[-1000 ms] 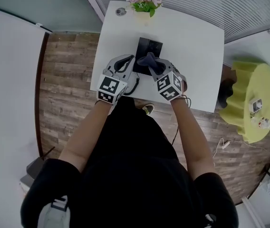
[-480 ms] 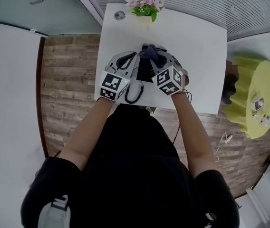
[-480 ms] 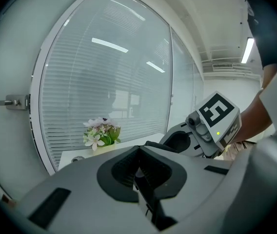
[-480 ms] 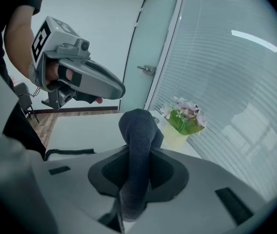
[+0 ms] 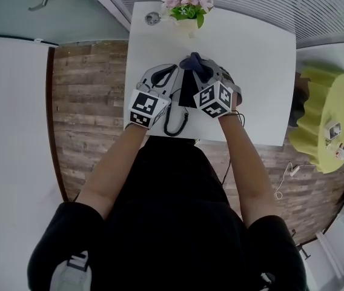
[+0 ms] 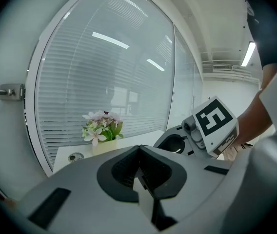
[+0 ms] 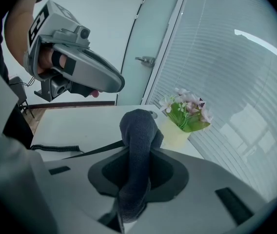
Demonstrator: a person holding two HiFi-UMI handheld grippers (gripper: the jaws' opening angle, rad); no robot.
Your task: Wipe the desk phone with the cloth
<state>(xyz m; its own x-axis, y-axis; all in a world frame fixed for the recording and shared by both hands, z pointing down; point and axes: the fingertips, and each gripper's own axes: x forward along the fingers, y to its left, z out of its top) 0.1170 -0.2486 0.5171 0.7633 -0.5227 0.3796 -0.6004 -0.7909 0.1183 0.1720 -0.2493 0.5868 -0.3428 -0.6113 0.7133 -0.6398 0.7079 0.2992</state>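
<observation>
A black desk phone (image 5: 185,91) lies on the white table (image 5: 257,71), mostly covered by both grippers. Its coiled cord (image 5: 174,123) loops toward the near edge and also shows as the cord (image 7: 50,147) in the right gripper view. My right gripper (image 5: 200,69) is shut on a dark grey cloth (image 7: 137,130), and the cloth (image 5: 194,62) bunches over the phone's far end. My left gripper (image 5: 168,73) sits just left of it over the phone's left side. In its own view the left gripper (image 6: 139,155) has its jaws together with nothing between them.
A pot of pink flowers (image 5: 187,0) stands at the table's far edge, with a round cable grommet (image 5: 153,19) to its left. A glass wall with blinds (image 6: 104,72) runs behind. A yellow-green round table (image 5: 327,117) stands to the right on the wood floor.
Both grippers have moved away from me along the phone toward the flower pot, the cloth sliding to the phone's far end. More of the coiled cord now shows.
</observation>
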